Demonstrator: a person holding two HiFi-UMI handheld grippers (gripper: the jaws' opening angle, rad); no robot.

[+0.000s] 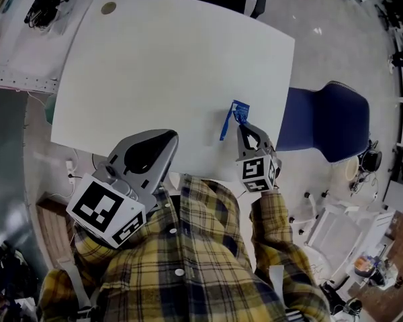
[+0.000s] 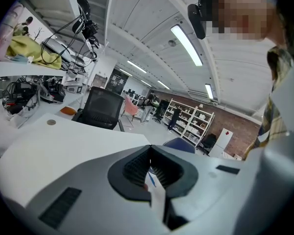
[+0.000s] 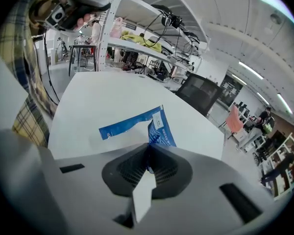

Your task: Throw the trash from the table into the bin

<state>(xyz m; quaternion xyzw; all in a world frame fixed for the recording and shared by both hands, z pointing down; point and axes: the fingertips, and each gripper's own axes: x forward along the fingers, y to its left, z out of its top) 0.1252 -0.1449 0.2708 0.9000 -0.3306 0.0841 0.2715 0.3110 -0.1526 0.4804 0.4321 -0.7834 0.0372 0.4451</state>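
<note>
A torn blue wrapper lies near the right front edge of the white table. My right gripper is shut on its near end. In the right gripper view the wrapper spreads out over the tabletop just beyond the closed jaws of my right gripper. My left gripper hangs at the table's front edge by the person's chest. Its jaw tips meet in the left gripper view. A small blue-and-white sliver shows in the hollow behind them; I cannot tell what it is. No bin is in view.
A blue chair stands just right of the table, and a black office chair at its far side. A small brown disc sits in the table's far left corner. A cluttered shelf with cables borders the left.
</note>
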